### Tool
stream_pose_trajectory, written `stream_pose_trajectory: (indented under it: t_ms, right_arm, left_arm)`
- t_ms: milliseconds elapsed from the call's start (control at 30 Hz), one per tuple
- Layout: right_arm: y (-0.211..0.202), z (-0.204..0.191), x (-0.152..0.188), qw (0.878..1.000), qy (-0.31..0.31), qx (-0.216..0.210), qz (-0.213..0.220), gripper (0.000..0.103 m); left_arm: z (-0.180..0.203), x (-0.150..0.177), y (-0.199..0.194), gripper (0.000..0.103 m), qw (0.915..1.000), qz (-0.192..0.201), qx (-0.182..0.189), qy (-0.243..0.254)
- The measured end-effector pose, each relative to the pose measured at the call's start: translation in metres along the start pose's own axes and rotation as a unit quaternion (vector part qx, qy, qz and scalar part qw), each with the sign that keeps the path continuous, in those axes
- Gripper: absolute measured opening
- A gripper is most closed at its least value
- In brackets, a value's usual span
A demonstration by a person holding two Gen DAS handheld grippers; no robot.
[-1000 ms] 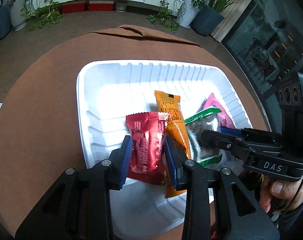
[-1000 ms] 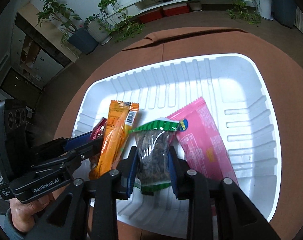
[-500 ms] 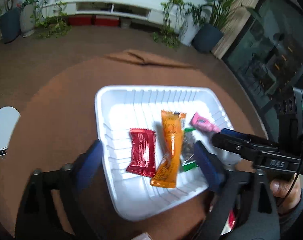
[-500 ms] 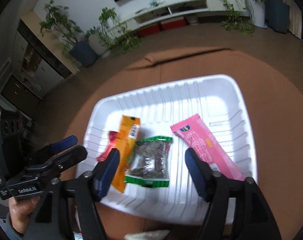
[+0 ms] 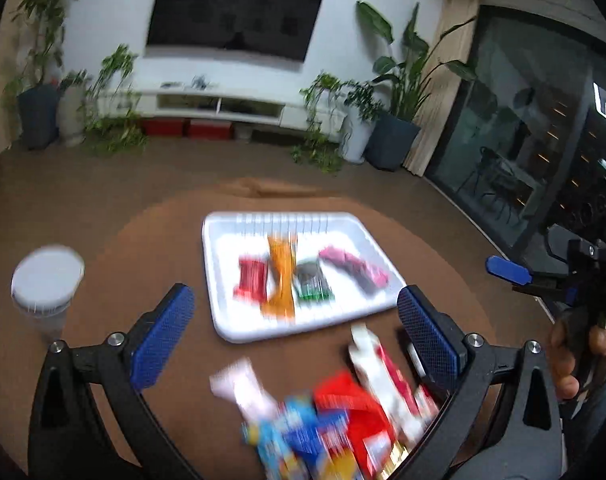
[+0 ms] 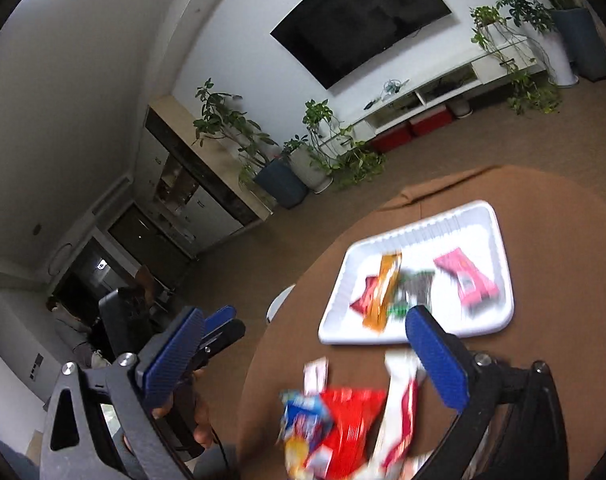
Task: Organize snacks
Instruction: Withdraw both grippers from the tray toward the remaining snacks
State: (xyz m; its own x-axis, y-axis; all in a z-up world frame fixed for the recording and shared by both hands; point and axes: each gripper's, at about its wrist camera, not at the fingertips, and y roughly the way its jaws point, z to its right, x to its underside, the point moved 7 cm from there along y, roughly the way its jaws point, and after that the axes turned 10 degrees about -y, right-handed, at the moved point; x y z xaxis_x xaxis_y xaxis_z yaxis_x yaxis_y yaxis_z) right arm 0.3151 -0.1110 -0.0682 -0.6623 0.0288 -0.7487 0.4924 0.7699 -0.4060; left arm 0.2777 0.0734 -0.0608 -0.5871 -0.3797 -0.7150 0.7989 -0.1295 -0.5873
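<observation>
A white tray (image 5: 223, 320) (image 6: 499, 240) lies on the round brown table. In it lie a red packet (image 5: 252, 280) (image 6: 365, 296), an orange packet (image 5: 281, 284) (image 6: 385, 288), a green-edged dark packet (image 5: 311, 282) (image 6: 417, 284) and a pink packet (image 5: 355, 270) (image 6: 465, 278). A blurred pile of loose snacks (image 5: 335, 420) (image 6: 339, 420) sits in front of the tray, under both grippers. My left gripper (image 5: 295, 304) stands wide open above the table, holding nothing. My right gripper (image 6: 305, 318) has its jaws opening wide, nothing between them.
A clear cup with a white lid (image 5: 47, 280) (image 6: 279, 304) stands at the table's left edge. A person's hand (image 5: 567, 360) grips the right tool at the far right. Beyond the table are carpet, potted plants and a wall-mounted TV.
The left gripper let go of the red packet and the right of the green-edged packet. Both opened wide, pulled back and rose, bringing the loose snack pile into view.
</observation>
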Motion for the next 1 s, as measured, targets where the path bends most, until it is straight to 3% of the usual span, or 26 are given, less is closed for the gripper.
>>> stream_pose_trajectory:
  t_ms: [133, 267, 400, 667, 733, 900, 1000]
  right_arm:
    - [-0.028, -0.008, 0.04, 1.0, 0.0, 0.017, -0.006, 0.103]
    - [-0.043, -0.007, 0.08, 0.998, 0.011, 0.052, -0.018, 0.103]
    - [-0.046, -0.003, 0.128, 0.991, 0.013, 0.114, -0.069, 0.103]
    - [-0.048, -0.007, 0.16, 0.981, -0.021, 0.159, -0.113, 0.103]
    - [-0.048, -0.009, 0.164, 0.981, -0.022, 0.15, -0.118, 0.103]
    - [-0.043, -0.012, 0.171, 0.98, -0.03, 0.149, -0.127, 0.098]
    - [-0.039, -0.012, 0.174, 0.982, -0.019, 0.136, -0.128, 0.097]
  left_arm:
    - [-0.01, 0.053, -0.025, 0.103, 0.9984, -0.015, 0.003, -0.054]
    - [-0.019, 0.103, -0.029, 0.103, 0.9952, -0.055, -0.01, -0.08]
    - [-0.011, 0.141, -0.026, 0.103, 0.995, -0.083, -0.026, -0.048]
    - [0.01, 0.167, -0.014, 0.101, 0.9934, -0.111, -0.024, -0.009]
    - [0.011, 0.167, -0.013, 0.095, 0.9932, -0.113, -0.025, -0.01]
    - [0.007, 0.161, -0.005, 0.054, 0.992, -0.121, -0.033, -0.014]
    - [0.003, 0.164, -0.001, 0.053, 0.9906, -0.129, -0.042, -0.015]
